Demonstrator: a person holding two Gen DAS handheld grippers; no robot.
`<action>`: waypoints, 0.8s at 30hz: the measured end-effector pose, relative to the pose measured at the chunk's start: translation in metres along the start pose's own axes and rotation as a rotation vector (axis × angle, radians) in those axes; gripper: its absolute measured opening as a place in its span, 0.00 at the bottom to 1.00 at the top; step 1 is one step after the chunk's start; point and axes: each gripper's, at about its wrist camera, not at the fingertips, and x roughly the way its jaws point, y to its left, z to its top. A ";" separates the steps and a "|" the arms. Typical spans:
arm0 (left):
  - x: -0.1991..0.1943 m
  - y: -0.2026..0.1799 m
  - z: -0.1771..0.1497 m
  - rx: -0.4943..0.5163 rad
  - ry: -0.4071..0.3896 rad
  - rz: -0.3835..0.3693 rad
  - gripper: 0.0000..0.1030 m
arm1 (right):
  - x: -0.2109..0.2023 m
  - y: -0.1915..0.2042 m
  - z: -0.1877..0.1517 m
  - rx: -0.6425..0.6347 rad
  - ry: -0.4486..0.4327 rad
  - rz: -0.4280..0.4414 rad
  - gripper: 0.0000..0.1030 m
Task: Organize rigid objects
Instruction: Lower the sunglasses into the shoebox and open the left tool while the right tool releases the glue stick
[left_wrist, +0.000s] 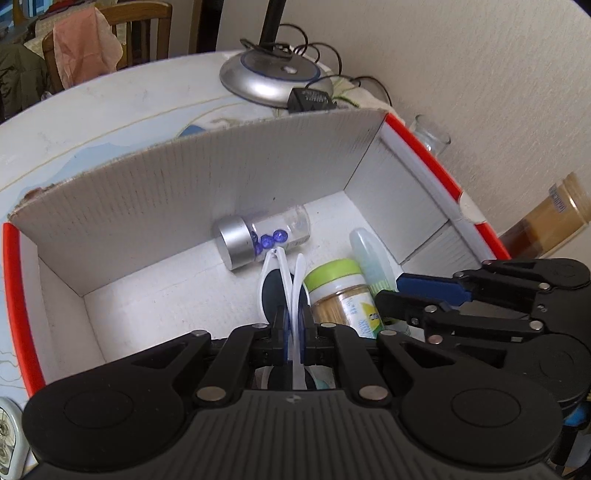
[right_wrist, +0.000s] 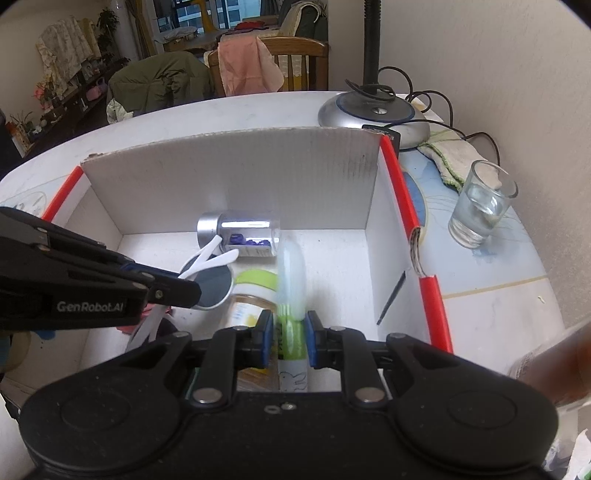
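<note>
A white cardboard box (left_wrist: 229, 177) with red rims (right_wrist: 397, 192) stands on the table. Inside, a clear jar with a silver lid and blue beads (left_wrist: 258, 236) (right_wrist: 240, 232) lies on its side against the far wall. A toothpick jar with a green lid (left_wrist: 334, 280) (right_wrist: 255, 291) lies nearer. My left gripper (left_wrist: 293, 325) (right_wrist: 184, 290) is shut on white sunglasses with dark lenses (left_wrist: 280, 273) (right_wrist: 210, 284), low inside the box. My right gripper (right_wrist: 290, 332) (left_wrist: 391, 291) is shut on a translucent-capped bottle with a green label (right_wrist: 291, 291) (left_wrist: 369, 258), beside the toothpick jar.
A silver lamp base (right_wrist: 373, 114) with black cables and an adapter sits behind the box. A glass of water (right_wrist: 480, 206) and a cloth (right_wrist: 447, 155) lie to the right by the wall. An amber bottle (left_wrist: 546, 229) stands further right. Chairs with draped clothes (right_wrist: 247, 70) stand beyond the table.
</note>
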 end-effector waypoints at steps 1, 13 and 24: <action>0.002 0.000 0.000 0.005 0.013 -0.002 0.05 | 0.000 0.000 0.000 0.002 0.000 -0.002 0.19; 0.012 -0.002 -0.008 0.016 0.116 0.027 0.08 | -0.014 -0.001 -0.004 0.032 -0.011 0.030 0.30; -0.026 -0.008 -0.019 0.043 0.016 0.027 0.46 | -0.041 0.004 -0.011 0.054 -0.051 0.057 0.39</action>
